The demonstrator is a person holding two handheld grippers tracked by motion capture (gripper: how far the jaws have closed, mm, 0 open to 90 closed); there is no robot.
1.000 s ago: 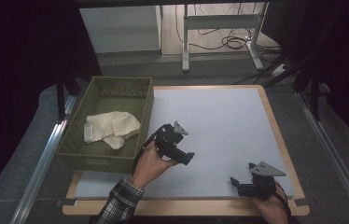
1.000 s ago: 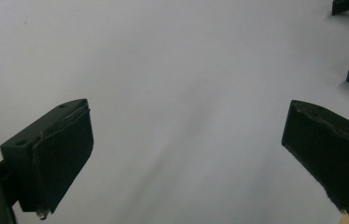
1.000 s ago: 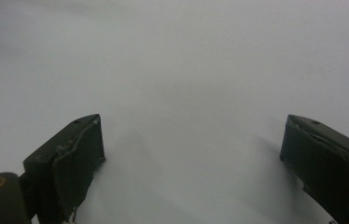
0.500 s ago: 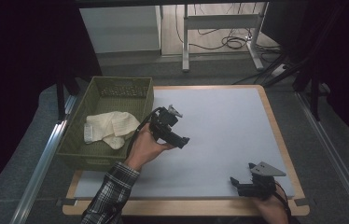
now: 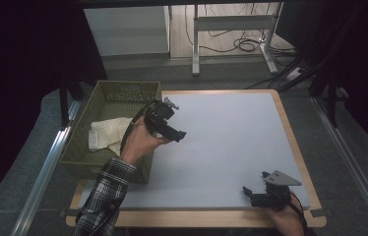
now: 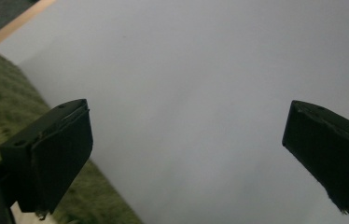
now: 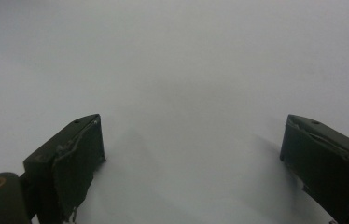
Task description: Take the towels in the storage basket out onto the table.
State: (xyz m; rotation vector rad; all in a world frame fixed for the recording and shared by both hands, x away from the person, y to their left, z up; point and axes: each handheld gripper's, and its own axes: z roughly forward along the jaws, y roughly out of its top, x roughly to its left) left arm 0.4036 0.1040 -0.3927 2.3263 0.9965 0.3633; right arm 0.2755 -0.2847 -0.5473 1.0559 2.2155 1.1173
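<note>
My left gripper (image 5: 179, 134) hangs in the air beside the right wall of the green basket (image 5: 78, 151), jaws wide apart and empty. A cream folded cloth (image 5: 110, 132) lies inside that basket. In the left gripper view my left gripper (image 6: 186, 154) frames bare white table (image 6: 200, 84), with the basket wall (image 6: 4, 116) at the lower left. My right gripper (image 5: 247, 192) rests low near the table's front right, open and empty. In the right gripper view, my right gripper (image 7: 193, 158) has plain white surface between its jaws.
The white table top (image 5: 231, 137) has a wooden rim (image 5: 295, 142). Metal rails run along both sides on the grey floor. A desk frame (image 5: 231, 29) and cables stand beyond the far edge.
My left hand has lifted its gripper and carried it left and farther back, toward the basket. The right gripper has stayed put.
</note>
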